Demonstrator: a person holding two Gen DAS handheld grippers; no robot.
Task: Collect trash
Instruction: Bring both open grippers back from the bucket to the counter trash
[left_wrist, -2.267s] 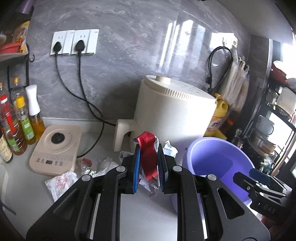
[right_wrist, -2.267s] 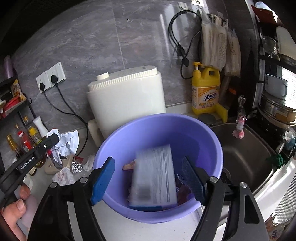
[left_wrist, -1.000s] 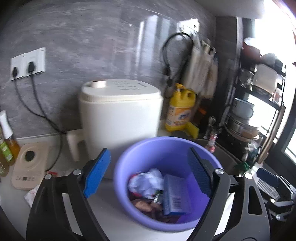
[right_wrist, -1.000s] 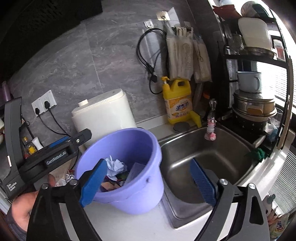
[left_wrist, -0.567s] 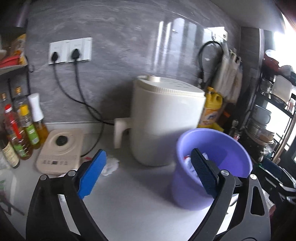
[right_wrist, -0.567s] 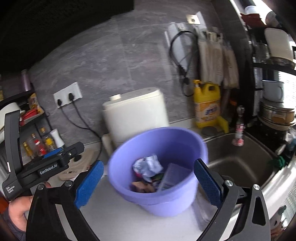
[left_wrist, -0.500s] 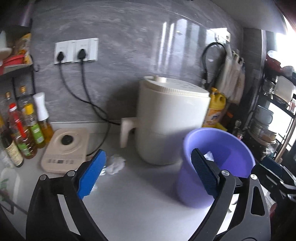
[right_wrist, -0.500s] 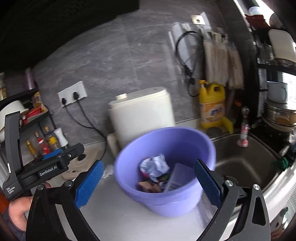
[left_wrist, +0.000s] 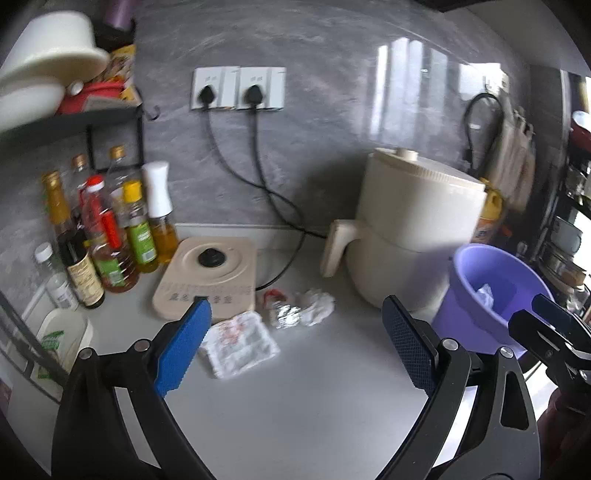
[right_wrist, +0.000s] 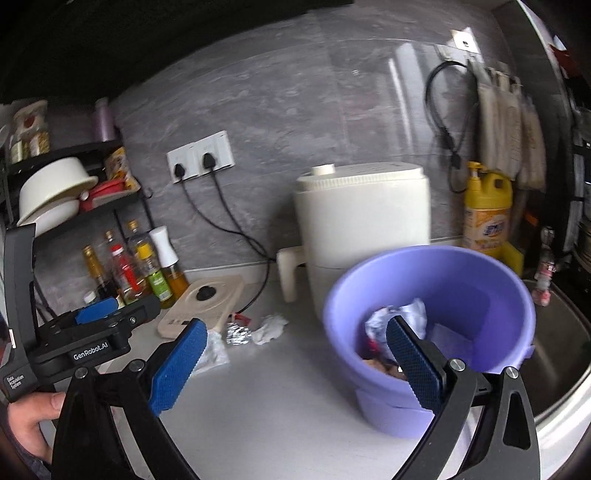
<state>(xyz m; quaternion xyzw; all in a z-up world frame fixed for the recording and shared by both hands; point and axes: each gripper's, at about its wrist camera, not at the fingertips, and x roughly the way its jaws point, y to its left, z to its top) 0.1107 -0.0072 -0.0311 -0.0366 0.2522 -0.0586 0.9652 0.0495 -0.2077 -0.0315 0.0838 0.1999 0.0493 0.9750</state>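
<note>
Grey-white countertop (left_wrist: 314, 387) now fills the lower middle of the left wrist view, where a second ago the purple bucket (left_wrist: 487, 295) sat between the fingers; the bucket has slid to the right edge of the frame, and the trash pile has come into view at centre. Left gripper (left_wrist: 295, 350) jaws have just been opening and stand wide, nothing between the blue ribbed pads. Just above and between the pads lie three scraps: a flat white wrapper with red print (left_wrist: 238, 343) close by the left pad, a crinkled foil ball (left_wrist: 286, 315), and a crumpled white tissue (left_wrist: 317, 304), the three near each other in a row before the beige induction plate (left_wrist: 210, 277). Right gripper (right_wrist: 295, 360) also gapes wide and empty; in its view the bucket has shifted from centre to the right, behind the right pad, holding crumpled paper (right_wrist: 399, 319). Cream plastic appliance (right_wrist: 364, 221), smooth and cylindrical, stands behind the bucket. Glass oil bottles (left_wrist: 110, 236) cluster at left.
</note>
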